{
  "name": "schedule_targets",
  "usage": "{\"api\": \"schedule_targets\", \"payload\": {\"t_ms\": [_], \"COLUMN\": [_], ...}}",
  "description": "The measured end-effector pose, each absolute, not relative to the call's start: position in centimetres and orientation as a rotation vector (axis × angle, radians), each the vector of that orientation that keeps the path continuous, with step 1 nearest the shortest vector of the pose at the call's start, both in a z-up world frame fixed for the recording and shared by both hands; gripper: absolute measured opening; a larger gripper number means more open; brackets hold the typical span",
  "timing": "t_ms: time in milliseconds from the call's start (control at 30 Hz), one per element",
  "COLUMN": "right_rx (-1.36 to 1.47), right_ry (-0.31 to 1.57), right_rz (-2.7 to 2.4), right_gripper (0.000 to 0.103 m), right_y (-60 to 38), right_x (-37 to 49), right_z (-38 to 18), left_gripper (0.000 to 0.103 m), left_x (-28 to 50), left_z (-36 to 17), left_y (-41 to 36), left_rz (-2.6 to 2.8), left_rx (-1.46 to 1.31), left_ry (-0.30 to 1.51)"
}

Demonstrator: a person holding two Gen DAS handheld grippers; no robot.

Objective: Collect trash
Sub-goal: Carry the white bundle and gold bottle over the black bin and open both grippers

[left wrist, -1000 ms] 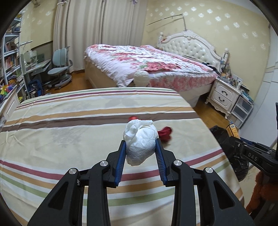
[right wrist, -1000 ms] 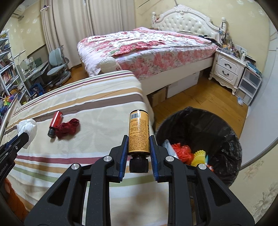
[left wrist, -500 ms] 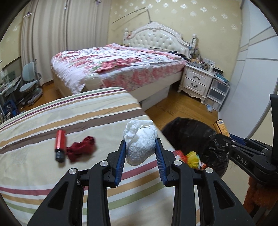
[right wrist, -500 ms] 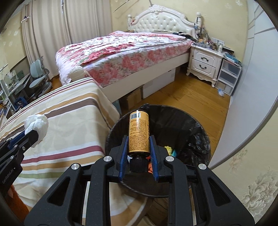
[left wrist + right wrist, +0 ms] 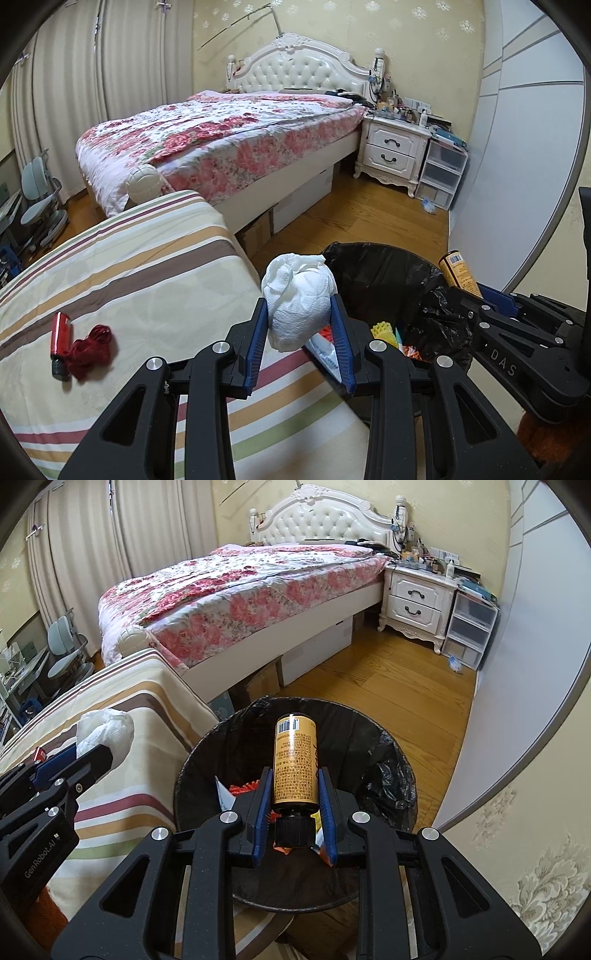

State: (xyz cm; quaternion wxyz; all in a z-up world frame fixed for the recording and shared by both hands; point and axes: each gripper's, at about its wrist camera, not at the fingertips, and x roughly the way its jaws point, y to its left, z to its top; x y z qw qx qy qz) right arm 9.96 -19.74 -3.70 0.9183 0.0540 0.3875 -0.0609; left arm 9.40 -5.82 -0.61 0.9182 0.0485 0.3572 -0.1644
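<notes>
We see soft, even room light, sharp focus, faint shadows; fisheye bending and dark vignette corners, perhaps slight edge blur.

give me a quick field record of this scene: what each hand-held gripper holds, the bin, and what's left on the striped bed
left hand-held gripper: shut on wad of white tissue, at the bed edge beside the bin
right hand-held gripper: shut on yellow bottle, cap toward camera, over the bin
bin: black liner, trash already inside
left on striped bed: red tube, red string bundle
</notes>
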Motion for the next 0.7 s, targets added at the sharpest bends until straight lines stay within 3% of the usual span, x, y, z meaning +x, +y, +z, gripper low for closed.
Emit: {"api": "schedule_targets", "payload": {"t_ms": [700], "right_rx": [0.159], "right_ry": [0.808], "right_rz": [-0.139], "right_gripper": [0.023], "right_y": [-22.9], "right_x": [11.0], "right_z": [-4.9], "left_gripper": [0.034], "left_x": [11.2], "left_z": [-1.6], "left_y": [-10.7], "left_rz": [-0.351], "left_rx": [0.180], "left_ry": [0.752]}}
